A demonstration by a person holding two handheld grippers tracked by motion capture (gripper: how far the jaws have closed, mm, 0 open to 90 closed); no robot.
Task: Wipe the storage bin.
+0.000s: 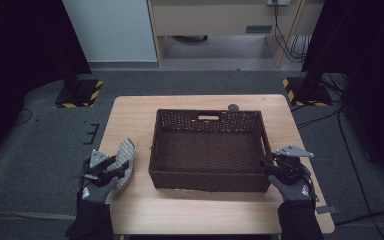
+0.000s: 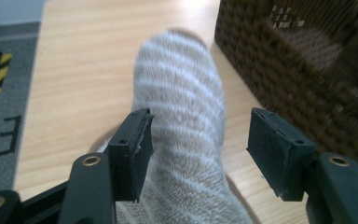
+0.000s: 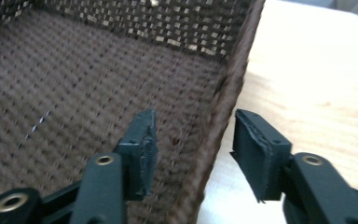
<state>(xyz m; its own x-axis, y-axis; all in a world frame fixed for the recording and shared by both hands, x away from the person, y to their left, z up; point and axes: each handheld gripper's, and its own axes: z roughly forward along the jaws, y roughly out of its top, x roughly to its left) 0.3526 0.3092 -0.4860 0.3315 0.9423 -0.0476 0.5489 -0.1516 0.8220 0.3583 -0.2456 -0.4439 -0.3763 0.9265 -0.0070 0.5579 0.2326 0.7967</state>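
Observation:
A grey-and-white striped sock [image 1: 125, 152] lies flat on the wooden table [image 1: 130, 115], left of a dark brown woven basket [image 1: 207, 180]. My left gripper [image 1: 120, 167] is over the sock's near end. In the left gripper view the sock [image 2: 182, 107] runs between the jaws of that gripper [image 2: 198, 140]; the right pad stands clear of it, so the gripper is open, with the basket [image 2: 298, 70] at the right. My right gripper [image 1: 267, 162] is at the basket's near right corner. Its open jaws [image 3: 193, 135] straddle the basket's right wall [image 3: 233, 70] without pressing on it.
The basket holds nothing that I can see. A small round dark object [image 1: 233, 106] lies on the table behind the basket. Stand bases with yellow-black stripes [image 1: 77, 95] [image 1: 305, 92] sit on the grey floor, and cables trail at the right.

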